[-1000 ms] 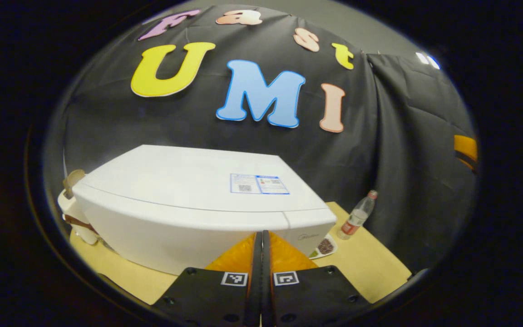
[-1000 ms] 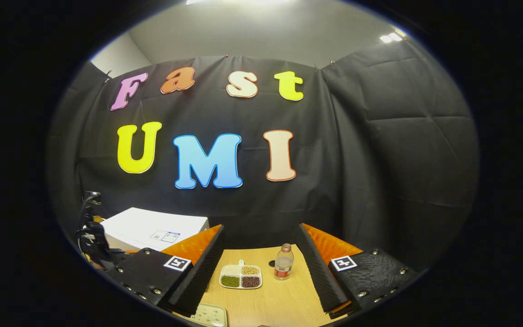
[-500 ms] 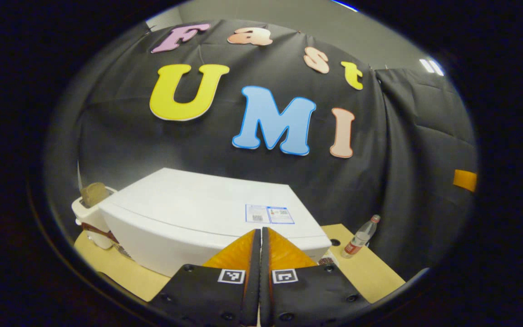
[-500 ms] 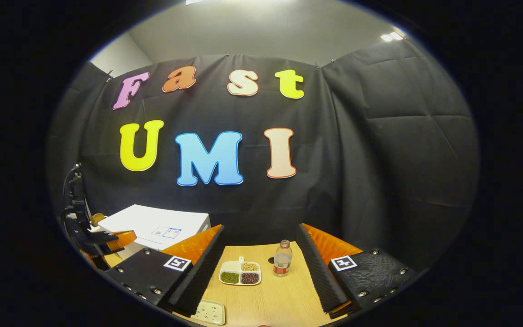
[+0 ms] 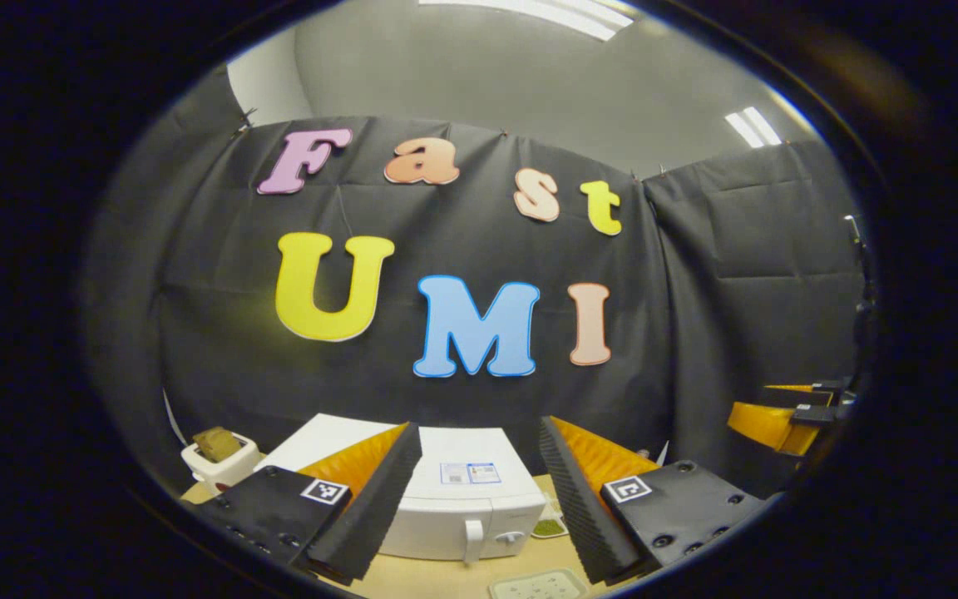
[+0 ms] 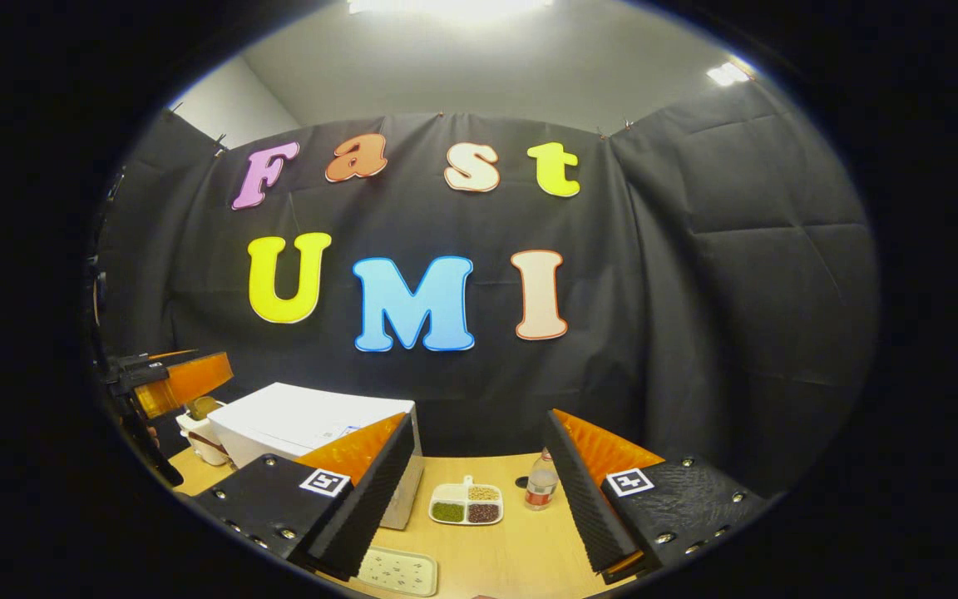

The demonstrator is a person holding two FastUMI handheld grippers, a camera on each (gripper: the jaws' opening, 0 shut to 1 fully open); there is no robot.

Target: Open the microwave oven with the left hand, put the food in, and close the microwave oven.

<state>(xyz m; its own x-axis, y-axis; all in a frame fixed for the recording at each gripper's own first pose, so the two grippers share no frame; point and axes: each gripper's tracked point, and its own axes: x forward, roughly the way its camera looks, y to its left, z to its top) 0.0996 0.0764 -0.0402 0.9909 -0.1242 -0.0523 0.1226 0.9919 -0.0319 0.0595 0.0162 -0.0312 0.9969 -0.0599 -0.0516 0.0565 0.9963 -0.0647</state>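
Observation:
The white microwave [image 5: 462, 499] stands on the wooden table with its door shut, its handle [image 5: 472, 541] facing me. In the left gripper view it sits low between the fingers of my left gripper [image 5: 479, 426], which is open, holds nothing and hangs well back from it. My right gripper [image 6: 479, 416] is open too, with nothing in it. Past it on the table lies a white divided dish [image 6: 466, 505] of green, tan and dark grains. The microwave [image 6: 304, 420] stands to the left of that dish. The left gripper [image 6: 186, 376] hangs at the left edge of the right gripper view.
A white toaster [image 5: 217, 462] with bread in it stands left of the microwave. A small plastic bottle [image 6: 539, 482] stands right of the dish. A pale patterned plate [image 6: 400, 572] lies near the table's front edge. The right gripper [image 5: 778, 412] hangs at the far right.
My left gripper has pulled back and up from the microwave and gone from shut to open. The right gripper has shifted only a little and stays open.

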